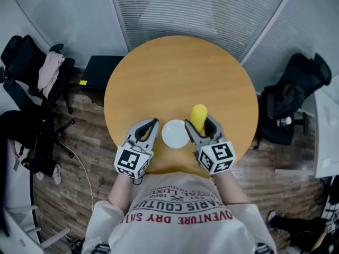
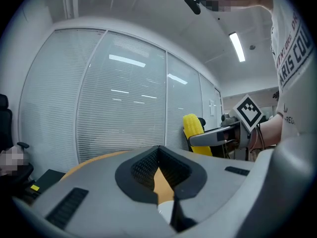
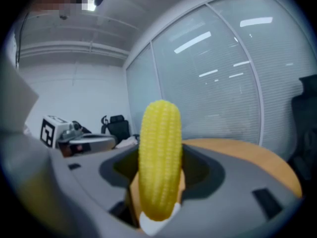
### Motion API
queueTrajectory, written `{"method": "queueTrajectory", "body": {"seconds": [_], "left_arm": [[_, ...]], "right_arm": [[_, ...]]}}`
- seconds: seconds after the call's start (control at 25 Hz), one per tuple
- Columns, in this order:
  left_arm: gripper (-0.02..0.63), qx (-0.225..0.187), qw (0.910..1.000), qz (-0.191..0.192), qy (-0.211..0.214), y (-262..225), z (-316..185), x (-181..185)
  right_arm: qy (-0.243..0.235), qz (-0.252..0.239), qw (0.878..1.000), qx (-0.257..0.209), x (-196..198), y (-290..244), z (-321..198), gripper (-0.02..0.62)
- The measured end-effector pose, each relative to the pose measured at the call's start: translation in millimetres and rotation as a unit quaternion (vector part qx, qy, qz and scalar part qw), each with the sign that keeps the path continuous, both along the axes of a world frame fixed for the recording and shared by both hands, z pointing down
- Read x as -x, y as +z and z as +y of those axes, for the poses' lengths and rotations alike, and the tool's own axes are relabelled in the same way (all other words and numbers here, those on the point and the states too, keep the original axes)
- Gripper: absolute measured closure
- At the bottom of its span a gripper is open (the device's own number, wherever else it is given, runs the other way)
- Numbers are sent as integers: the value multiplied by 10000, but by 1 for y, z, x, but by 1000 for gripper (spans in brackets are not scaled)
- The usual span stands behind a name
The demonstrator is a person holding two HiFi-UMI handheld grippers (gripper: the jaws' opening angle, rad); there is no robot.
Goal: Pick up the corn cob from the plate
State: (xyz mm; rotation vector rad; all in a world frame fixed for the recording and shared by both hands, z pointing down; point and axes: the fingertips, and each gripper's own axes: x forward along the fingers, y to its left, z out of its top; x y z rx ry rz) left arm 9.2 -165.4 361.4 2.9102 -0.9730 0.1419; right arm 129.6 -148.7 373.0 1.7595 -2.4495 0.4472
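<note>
Right claw (image 1: pixel 199 123) clamps the corn cob (image 1: pixel 198 114) near the white plate (image 1: pixel 174 134).

You're working under even, cool office light; ceiling strip lights (image 2: pixel 237 46) are glowing overhead and reflecting in the glass wall (image 2: pixel 124 113). Head view is coming out sharp. Both gripper views are bending hard at the edges, rims going black. The corn cob (image 3: pixel 159 157) is blurring close to the lens. Table (image 1: pixel 175 73) is showing only faint shadows.

Round wooden table (image 1: pixel 180 73), a small white plate (image 1: pixel 175 134) near its front edge.
</note>
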Motion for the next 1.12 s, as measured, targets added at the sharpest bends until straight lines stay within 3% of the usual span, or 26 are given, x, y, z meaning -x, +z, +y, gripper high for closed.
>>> {"method": "queueTrajectory", "body": {"seconds": [0.44,1.12], "left_arm": [[574,-145,9999,-52,32,-12,3,-8],[574,1,9992,-110,-377,-12,-2,7]], "right_arm": [[17,266,9995,-182,0,-4,8,324],[-75,359,9990,-271,8,-10,8,324]]}}
